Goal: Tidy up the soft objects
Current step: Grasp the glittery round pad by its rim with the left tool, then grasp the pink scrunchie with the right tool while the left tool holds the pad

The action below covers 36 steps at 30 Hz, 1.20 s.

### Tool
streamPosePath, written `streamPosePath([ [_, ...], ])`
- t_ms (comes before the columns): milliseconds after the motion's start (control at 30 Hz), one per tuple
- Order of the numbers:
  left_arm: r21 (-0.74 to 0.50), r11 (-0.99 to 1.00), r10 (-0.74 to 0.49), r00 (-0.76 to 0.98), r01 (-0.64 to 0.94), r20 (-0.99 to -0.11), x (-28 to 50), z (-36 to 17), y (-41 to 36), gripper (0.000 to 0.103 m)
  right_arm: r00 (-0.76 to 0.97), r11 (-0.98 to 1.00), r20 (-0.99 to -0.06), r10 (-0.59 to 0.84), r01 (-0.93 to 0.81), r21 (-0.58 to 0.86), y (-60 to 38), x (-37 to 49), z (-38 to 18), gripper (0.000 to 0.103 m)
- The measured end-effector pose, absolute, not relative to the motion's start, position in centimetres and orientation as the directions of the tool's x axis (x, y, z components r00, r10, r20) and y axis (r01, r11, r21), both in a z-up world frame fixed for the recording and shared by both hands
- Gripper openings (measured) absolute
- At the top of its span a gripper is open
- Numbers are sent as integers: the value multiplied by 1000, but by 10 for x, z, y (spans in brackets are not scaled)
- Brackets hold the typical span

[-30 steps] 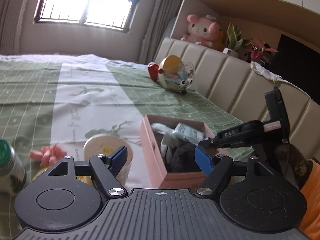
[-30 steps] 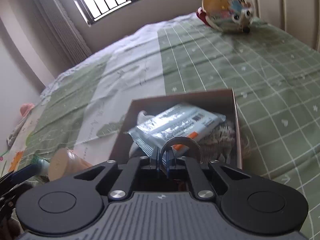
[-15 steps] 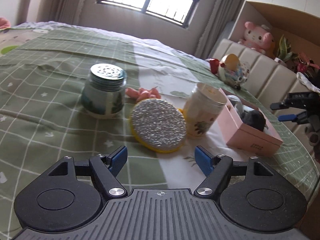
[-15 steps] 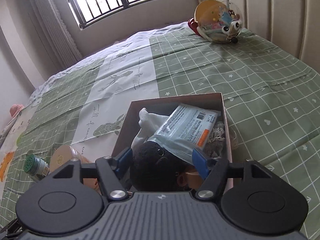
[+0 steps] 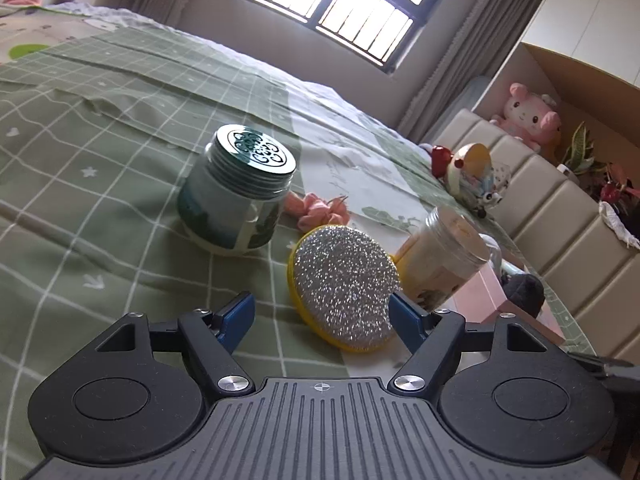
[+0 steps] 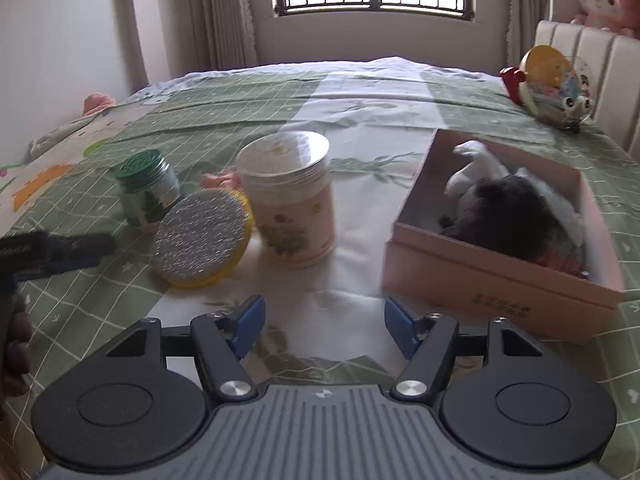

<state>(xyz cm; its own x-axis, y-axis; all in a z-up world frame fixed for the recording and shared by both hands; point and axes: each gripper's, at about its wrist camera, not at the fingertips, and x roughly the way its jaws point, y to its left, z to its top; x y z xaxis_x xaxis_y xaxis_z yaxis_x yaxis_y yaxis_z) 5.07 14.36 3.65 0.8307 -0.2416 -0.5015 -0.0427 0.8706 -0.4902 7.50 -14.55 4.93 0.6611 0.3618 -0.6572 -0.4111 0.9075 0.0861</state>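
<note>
A round yellow sponge with a silver scrub face (image 5: 343,285) (image 6: 203,236) leans against a cream jar (image 5: 439,257) (image 6: 289,199) on the green bed cover. A pink soft toy (image 5: 318,210) (image 6: 219,178) lies behind it. A pink box (image 6: 496,268) (image 5: 476,296) on the right holds a black plush, white cloth and a packet. My left gripper (image 5: 322,316) is open and empty, low, just in front of the sponge. My right gripper (image 6: 324,322) is open and empty, in front of the jar and box.
A green-lidded glass jar (image 5: 236,192) (image 6: 147,188) stands left of the sponge. A round toy (image 5: 470,176) (image 6: 554,84) lies by the padded headboard (image 5: 560,216). A pink plush (image 5: 528,114) sits on the shelf behind. The left gripper shows at the left edge in the right wrist view (image 6: 56,250).
The right gripper opened, let go of what it held over the box, and pulled back. The left gripper swung away from the box and closed in on the sponge.
</note>
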Motion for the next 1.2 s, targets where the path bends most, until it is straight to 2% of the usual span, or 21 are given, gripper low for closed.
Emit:
streamPosePath([
  [133,-556,829,-274,814,-70,-512,85,19,146,79,650,896,-635,417,-412,166,-118,96,47,64],
  [200,-599,797,-304,809,-74,-504,96,10,148,79,635,892,-640,433,-402,204,-107,114,42,39],
  [333,-616,787,-330,821,-33,-466,108,2,143,79,617,896,-665,421,-397,200,-88,138,22,31],
  [367,-612,791,-337,819,-21,-464,111,2,141,77,605,893,-672,427,-400,207,-85,140,17,26],
  [400,-615,788,-350,818,-6,-456,111,4,139,73,598,893,-678,427,-400,209,-83,142,13,26],
  [467,-636,770,-400,821,59,-408,103,13,136,44,592,889,-681,432,-407,210,-83,141,6,25],
  [567,-571,806,-402,854,158,-330,83,32,124,42,599,870,-663,449,-463,171,-79,132,4,25],
  [633,-530,835,-377,857,150,-352,84,35,117,42,594,853,-659,461,-501,145,-72,128,3,26],
  [700,-542,832,-389,824,122,-412,97,28,114,41,594,841,-657,464,-528,117,-67,123,4,26],
  [767,-551,830,-393,790,85,-470,107,20,112,18,588,833,-657,472,-543,112,-67,119,5,26],
  [1033,-500,865,-338,789,45,-513,96,30,112,18,582,826,-679,448,-560,65,-71,111,9,26],
  [1200,-481,876,-304,807,29,-506,81,38,123,18,582,826,-698,417,-563,25,-66,104,21,26],
])
